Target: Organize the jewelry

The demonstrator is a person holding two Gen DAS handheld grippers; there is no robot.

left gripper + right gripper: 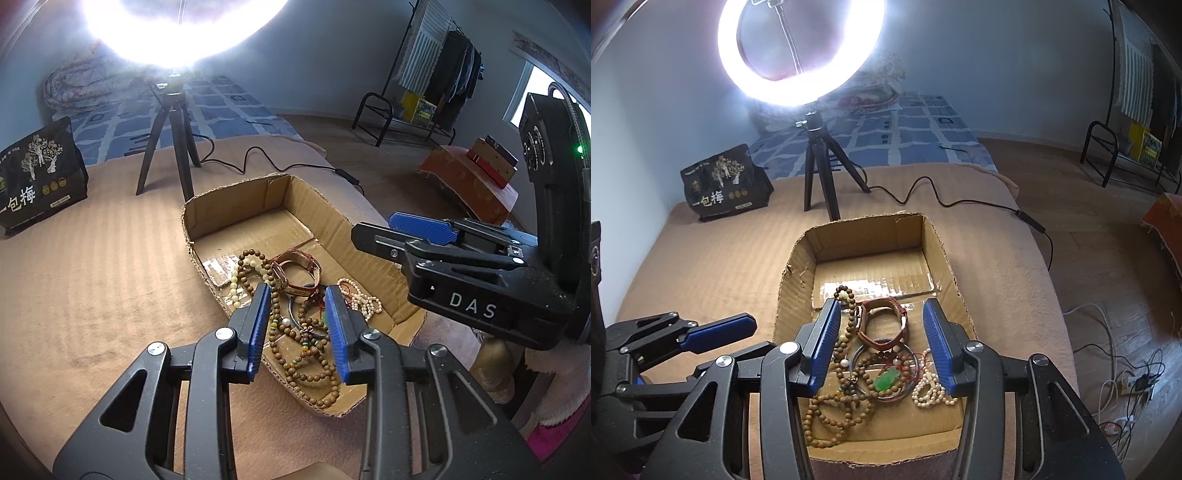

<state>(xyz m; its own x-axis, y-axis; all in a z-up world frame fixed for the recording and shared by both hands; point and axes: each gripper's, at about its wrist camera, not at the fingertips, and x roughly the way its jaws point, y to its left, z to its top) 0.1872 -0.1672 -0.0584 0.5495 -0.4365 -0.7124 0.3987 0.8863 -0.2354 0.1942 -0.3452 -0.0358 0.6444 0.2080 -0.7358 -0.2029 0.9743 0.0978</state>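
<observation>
An open cardboard box (236, 201) (868, 230) lies on a tan blanket and holds a tangle of jewelry. In it are brown wooden bead strands (314, 376) (831, 417), a red-strap watch (299, 271) (882, 325), a dark bangle (886, 397), a green jade pendant (886, 380) and a white pearl strand (364, 301) (929, 393). My left gripper (297, 295) is open and empty above the box's near end. My right gripper (881, 308) is open and empty above the jewelry; it also shows in the left wrist view (406, 229).
A ring light on a black tripod (820, 173) stands behind the box, its cable (923, 192) trailing right across the blanket. A black snack bag (724, 184) stands at the back left. Beyond the bed's right edge are a clothes rack (436, 85) and floor cables (1119, 373).
</observation>
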